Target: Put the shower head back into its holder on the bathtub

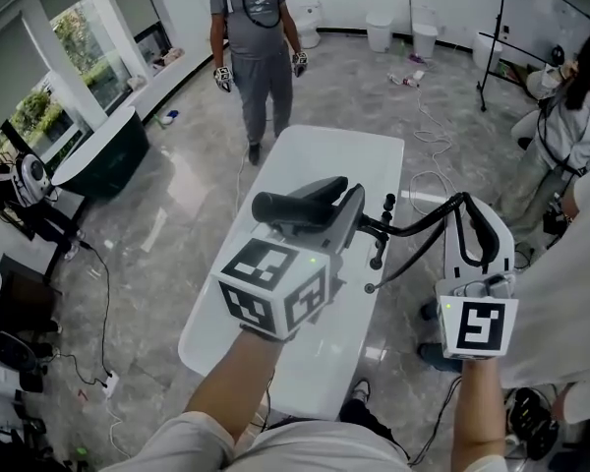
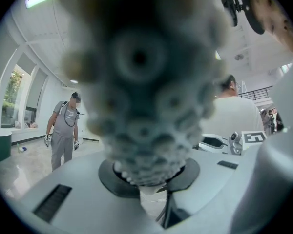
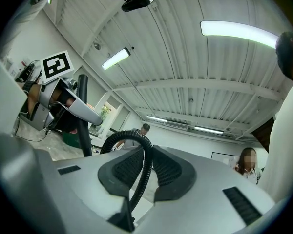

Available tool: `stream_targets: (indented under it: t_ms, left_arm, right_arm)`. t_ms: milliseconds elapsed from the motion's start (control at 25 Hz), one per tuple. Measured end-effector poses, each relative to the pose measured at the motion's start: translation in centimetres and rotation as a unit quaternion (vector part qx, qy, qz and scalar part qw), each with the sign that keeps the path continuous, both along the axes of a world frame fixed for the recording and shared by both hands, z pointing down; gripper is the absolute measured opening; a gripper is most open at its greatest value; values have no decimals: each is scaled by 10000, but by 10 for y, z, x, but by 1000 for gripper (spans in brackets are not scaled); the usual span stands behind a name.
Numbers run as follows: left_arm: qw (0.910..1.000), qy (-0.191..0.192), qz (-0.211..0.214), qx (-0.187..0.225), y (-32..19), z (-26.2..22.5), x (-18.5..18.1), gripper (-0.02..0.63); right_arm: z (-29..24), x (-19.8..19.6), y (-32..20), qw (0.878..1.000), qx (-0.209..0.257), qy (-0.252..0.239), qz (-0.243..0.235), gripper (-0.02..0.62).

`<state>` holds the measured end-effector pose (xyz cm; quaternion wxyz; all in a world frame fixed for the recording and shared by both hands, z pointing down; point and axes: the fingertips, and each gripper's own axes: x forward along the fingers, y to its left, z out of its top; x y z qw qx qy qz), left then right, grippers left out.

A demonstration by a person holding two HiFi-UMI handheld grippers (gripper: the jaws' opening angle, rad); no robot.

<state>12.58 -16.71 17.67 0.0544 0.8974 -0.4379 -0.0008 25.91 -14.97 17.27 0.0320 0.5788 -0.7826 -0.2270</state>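
Presently clamps black handheld shower head [image 2: 136, 82] in left gripper [image 2: 149, 179], black ribbed hose [image 3: 124, 139] in right gripper [image 3: 146, 169]; risks taut hose twisting head loose.

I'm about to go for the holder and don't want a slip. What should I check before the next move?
1. Left gripper grip on the shower head: ok, the jaws clamp it.
2. Right gripper grip on the hose: ok, pinched between the pads.
3. Shower head seated in its holder: not ok, it is held above the bathtub.
4. Holder cradle free: cannot tell; only a black fitting on the tub's right rim shows.
5. Bystander clear of the tub: ok, standing beyond its far end.
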Motion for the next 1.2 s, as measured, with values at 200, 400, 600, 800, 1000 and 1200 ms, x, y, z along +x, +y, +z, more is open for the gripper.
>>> stream_targets:
  t_ms: [200,400,600,800,1000,1200]
  left_arm:
    - [9995,-155,29,-266,2,30,-6,83]
    - [9980,-415,-73,-467,2,62,-9,83]
    - [9974,-331,-61,-642,0,79,-8,83]
    - [9964,-463,-60,-706,0,99,0,83]
    - [9941,-516,-147,-945,-2,131,7,83]
    - [9917,-709,-335,-1019,-5,156,18,83]
  right_arm:
    - [31,-10,2,9998,-138,-92,-140,66]
    - [80,-6,-8,9978,-624,-202,-76,66]
    - [88,-6,-5,9975,-691,-102,-114,66]
    - [120,-4,-6,9936,-1116,-37,-153,66]
    - [156,5,-11,9894,-1388,-234,-367,66]
    - [193,18,-22,9834,-1710,-350,-494,66]
